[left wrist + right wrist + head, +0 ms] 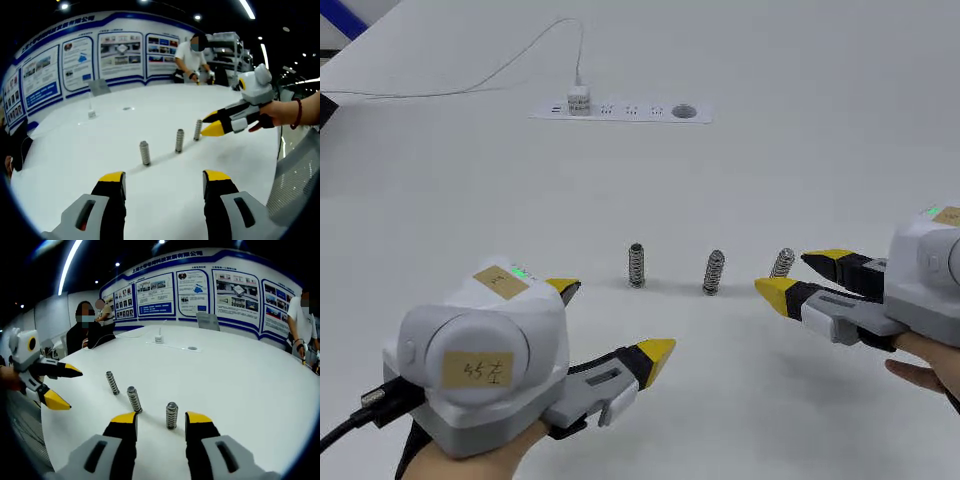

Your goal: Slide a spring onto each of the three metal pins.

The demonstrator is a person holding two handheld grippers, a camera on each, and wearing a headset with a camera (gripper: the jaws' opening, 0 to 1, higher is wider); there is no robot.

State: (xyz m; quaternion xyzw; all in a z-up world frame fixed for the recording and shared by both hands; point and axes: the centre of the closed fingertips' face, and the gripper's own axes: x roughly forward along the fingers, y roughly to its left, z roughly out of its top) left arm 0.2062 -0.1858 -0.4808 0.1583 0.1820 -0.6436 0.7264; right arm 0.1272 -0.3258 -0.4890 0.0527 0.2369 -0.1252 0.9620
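Judging from how things stand, the threading looks all but done: three springs stand upright in a row on the white counter (pixel 770 170), the left spring (pixel 636 265), the middle spring (pixel 714 272) and the right spring (pixel 782 262), each apparently sleeved over its metal pin (the pins themselves are hidden, bar what look like plain caps at the coil tops in the right gripper view). The right hand-held gripper (pixel 161 418) has its jaws spread and empty, with the right spring just ahead of the tips, in line with the gap and seemingly untouched. The left hand-held gripper (pixel 164 176) is likewise spread wide and carries nothing, hanging low over the counter well short of the left spring. If that right spring is not fully seated, the next move calls for a light, straight press down without tipping it; otherwise, a clean pull back. Room is generous: bare counter lies all round the row, the power strip (pixel 620 110) and its cable (pixel 490 75) sit far behind, and the counter's near edge runs close by the person's hands.
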